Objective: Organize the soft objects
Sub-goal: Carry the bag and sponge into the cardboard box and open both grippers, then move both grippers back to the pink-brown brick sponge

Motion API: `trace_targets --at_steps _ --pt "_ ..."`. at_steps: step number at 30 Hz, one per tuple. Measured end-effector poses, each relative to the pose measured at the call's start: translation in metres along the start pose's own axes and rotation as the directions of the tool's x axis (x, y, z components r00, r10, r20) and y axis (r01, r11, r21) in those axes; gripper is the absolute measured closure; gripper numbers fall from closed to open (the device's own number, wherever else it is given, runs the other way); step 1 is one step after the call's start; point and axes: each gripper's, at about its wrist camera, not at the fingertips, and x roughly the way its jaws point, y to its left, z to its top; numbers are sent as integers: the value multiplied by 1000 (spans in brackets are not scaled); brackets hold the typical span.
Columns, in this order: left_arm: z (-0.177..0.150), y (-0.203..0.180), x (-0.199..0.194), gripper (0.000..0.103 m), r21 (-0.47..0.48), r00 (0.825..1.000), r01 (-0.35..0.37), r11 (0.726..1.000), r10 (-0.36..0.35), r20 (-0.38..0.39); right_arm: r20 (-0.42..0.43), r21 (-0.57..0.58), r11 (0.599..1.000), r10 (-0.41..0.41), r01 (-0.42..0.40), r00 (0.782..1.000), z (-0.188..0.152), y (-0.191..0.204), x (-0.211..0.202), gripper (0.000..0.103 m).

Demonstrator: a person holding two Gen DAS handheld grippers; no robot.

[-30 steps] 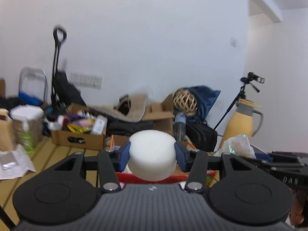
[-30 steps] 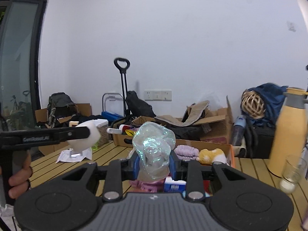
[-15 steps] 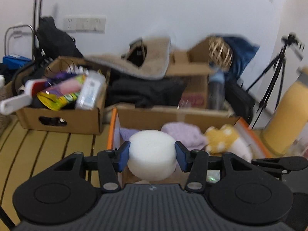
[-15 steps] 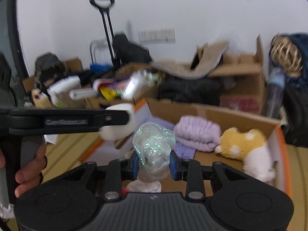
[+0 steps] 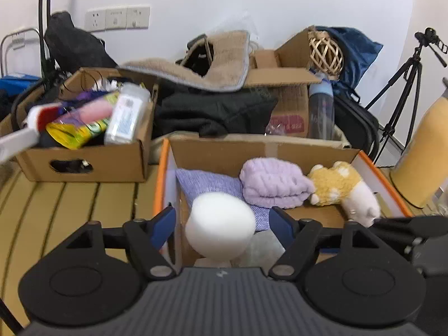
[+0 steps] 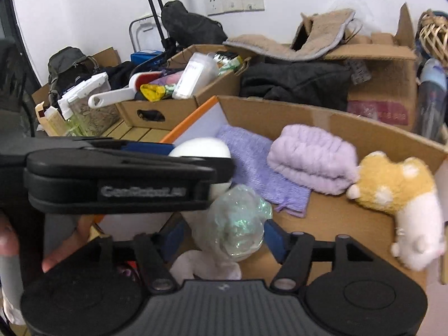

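Over the orange-rimmed cardboard box (image 5: 161, 173) my left gripper (image 5: 222, 218) has its jaws opening. The white foam puck (image 5: 221, 224) sits loose between them, with a gap at each blue pad. My right gripper (image 6: 226, 229) is also opening above the same box (image 6: 308, 112). A crumpled iridescent clear ball (image 6: 235, 221) lies free between its fingers. Inside the box are a purple knit cloth (image 6: 252, 165), a folded lilac towel (image 6: 313, 159) and a yellow and white plush (image 6: 397, 193). In the right wrist view the left gripper's black body (image 6: 120, 176) crosses the left side, with the puck (image 6: 201, 148) behind it.
A second cardboard box (image 5: 84, 159) full of bottles and packets stands to the left on the slatted wooden table (image 5: 84, 201). Behind are dark clothes, a beige mat and more boxes. A yellow flask (image 5: 422, 156) stands at the right. A hand (image 6: 8, 240) holds the left gripper.
Both grippers came forward and down over the orange-rimmed box. Both then spread their jaws, letting go of the white puck and the iridescent ball.
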Motion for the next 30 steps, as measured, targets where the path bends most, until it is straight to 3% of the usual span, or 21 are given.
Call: trace_targets --at_steps 6,8,12,15,20,24,27,30 --pt "18 -3 -76 26 33 996 -31 999 28 80 100 -10 999 -46 47 994 12 4 -80 39" --pt "21 -5 -111 21 30 992 -29 999 26 126 141 -18 997 -65 69 988 14 8 -115 38" --pt "11 -18 -170 21 33 981 -25 999 18 192 237 -8 994 -106 111 966 4 16 -181 28" --pt "-6 -29 -208 21 54 973 -30 998 17 231 288 -19 990 -131 143 949 -12 27 -223 27" --pt "-63 -41 -265 17 63 952 -39 997 18 304 363 -38 979 -174 201 915 -57 45 -273 21" --pt "-113 -49 -308 15 89 939 -9 996 -22 343 413 -45 973 -187 226 891 -106 62 -308 21" --pt "-154 -53 -340 11 80 917 -23 997 -11 399 457 -41 970 -195 239 868 -146 77 -329 15" --pt "-198 -65 -370 7 103 889 -97 990 40 457 498 -17 975 -185 223 847 -189 90 -347 11"
